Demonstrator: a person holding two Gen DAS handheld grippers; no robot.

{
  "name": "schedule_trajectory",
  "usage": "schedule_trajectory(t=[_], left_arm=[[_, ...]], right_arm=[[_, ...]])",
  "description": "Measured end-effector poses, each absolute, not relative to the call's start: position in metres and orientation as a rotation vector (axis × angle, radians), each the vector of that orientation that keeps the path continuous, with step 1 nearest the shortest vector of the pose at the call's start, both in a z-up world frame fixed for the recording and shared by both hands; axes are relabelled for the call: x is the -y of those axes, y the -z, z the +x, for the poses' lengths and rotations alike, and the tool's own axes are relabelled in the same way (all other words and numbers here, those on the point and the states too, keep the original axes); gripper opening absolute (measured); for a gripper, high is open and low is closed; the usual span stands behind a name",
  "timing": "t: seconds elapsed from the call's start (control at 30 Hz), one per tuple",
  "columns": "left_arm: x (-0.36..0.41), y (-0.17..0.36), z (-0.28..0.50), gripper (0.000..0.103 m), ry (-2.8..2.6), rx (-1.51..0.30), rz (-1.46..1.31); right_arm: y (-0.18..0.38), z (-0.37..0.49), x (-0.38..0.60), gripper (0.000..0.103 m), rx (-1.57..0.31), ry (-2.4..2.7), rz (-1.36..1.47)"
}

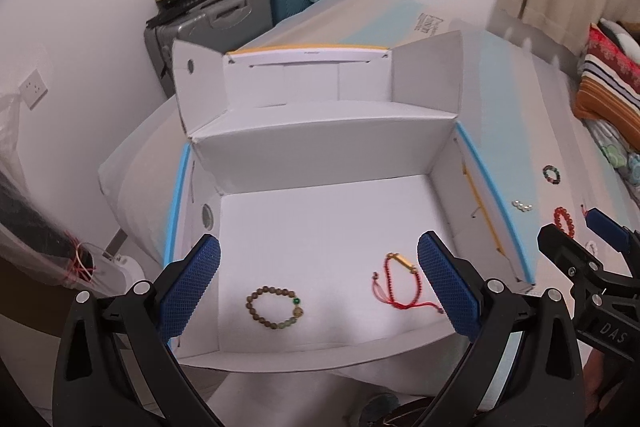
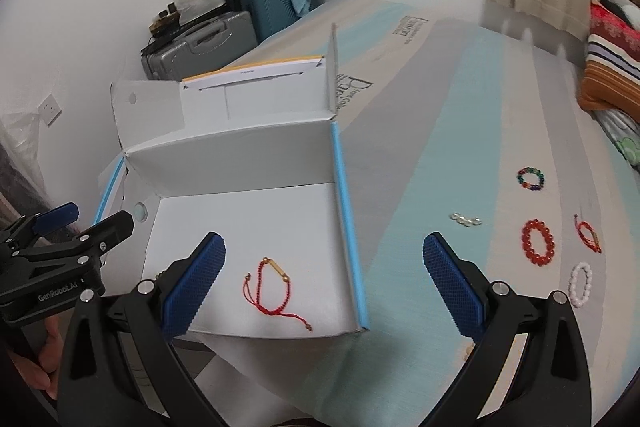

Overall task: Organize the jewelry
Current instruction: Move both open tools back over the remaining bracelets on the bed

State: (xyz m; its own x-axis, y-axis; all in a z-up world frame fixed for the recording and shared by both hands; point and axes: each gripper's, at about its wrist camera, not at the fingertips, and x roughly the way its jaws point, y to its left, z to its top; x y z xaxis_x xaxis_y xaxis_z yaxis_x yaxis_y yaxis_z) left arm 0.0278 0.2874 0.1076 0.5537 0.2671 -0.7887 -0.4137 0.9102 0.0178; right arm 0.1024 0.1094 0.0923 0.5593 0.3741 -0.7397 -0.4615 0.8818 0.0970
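Observation:
An open white box [image 1: 320,155] [image 2: 224,155] with blue edges lies on the bed. On its floor rest a brown bead bracelet [image 1: 275,307] and a red cord bracelet with a gold bar [image 1: 400,281] [image 2: 272,283]. My left gripper [image 1: 320,291] hovers open above them, nothing between its fingers. My right gripper [image 2: 324,283] is open too, straddling the box's right wall, empty. On the bedcover to the right lie a red bead bracelet [image 2: 538,242], a white bead bracelet [image 2: 581,285], a multicolour bracelet [image 2: 531,178], a second red cord bracelet [image 2: 588,233] and small pearls [image 2: 465,219].
The box's lid [image 1: 304,75] stands up behind it with side flaps spread. Suitcases [image 1: 224,15] piled with clutter stand by the wall beyond the bed. Striped folded bedding [image 2: 612,67] sits at the far right. A hand [image 2: 40,367] holds the left gripper's handle.

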Motion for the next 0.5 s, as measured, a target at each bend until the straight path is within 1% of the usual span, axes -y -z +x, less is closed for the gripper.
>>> schedule_trajectory(t=[0.5], left_arm=[[-0.205, -0.132, 0.036, 0.097, -0.290, -0.850, -0.127]], right_arm=[[-0.114, 0.096, -0.024, 0.095, -0.803, -0.376, -0.044]])
